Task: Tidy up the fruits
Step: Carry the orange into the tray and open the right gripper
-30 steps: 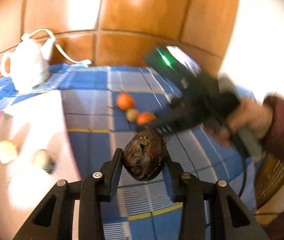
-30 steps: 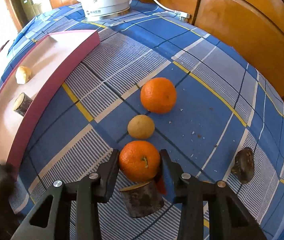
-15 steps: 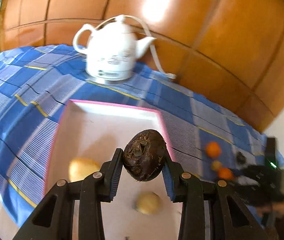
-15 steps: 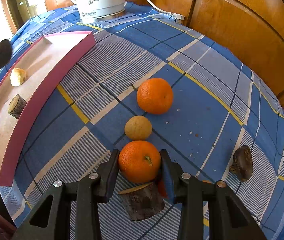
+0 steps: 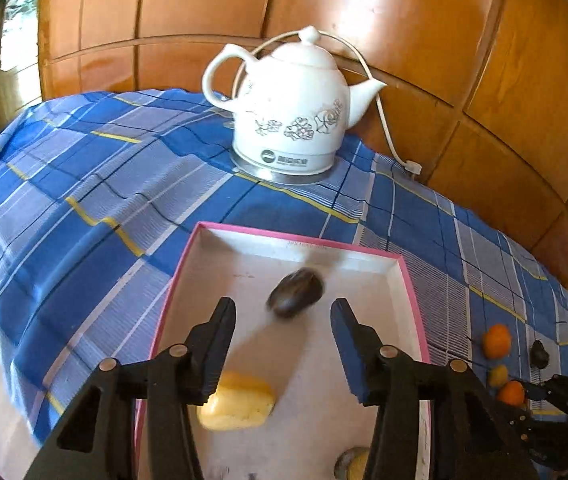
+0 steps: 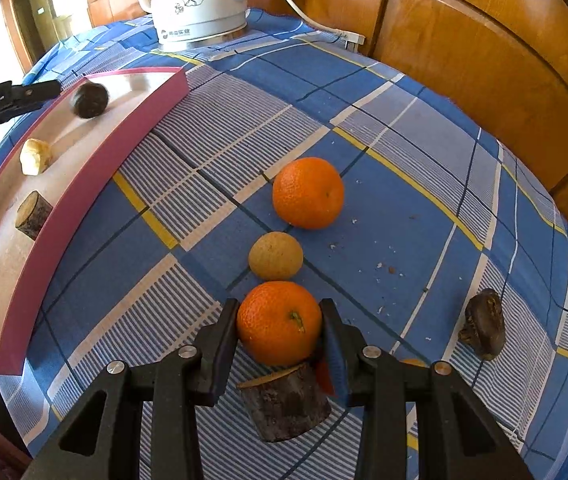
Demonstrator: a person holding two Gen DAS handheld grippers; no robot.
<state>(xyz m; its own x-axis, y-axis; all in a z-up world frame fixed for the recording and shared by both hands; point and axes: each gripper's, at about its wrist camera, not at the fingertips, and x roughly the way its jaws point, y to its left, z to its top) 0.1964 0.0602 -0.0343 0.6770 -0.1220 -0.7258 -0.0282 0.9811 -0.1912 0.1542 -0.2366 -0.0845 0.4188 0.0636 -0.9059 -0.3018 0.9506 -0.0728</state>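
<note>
The left wrist view looks down over the pink-rimmed tray (image 5: 412, 280), which lies in front of the white kettle (image 5: 288, 112) on the blue checked tabletop (image 5: 84, 184). The left gripper (image 5: 283, 316) has just been opening; its fingers stand apart and clear of the dark round fruit (image 5: 295, 294), which is blurred over the tray floor beyond the fingertips. A yellow piece (image 5: 240, 404) lies in the tray on the near side of that fruit. Small and far to the right of the tray, two oranges and a tan fruit show.

The right wrist view makes those plain. The right gripper (image 6: 280, 322) has its fingers clamped on the near orange (image 6: 279, 322), well right of the tray (image 6: 96, 168). Just beyond it lie the tan fruit (image 6: 275, 255) and the far orange (image 6: 308, 192). Only this view shows a bark-covered wood piece (image 6: 284, 404) under the gripper, a dark shrivelled fruit (image 6: 483, 325) farther right, and a second wood piece (image 6: 33, 214) inside the tray.
</note>
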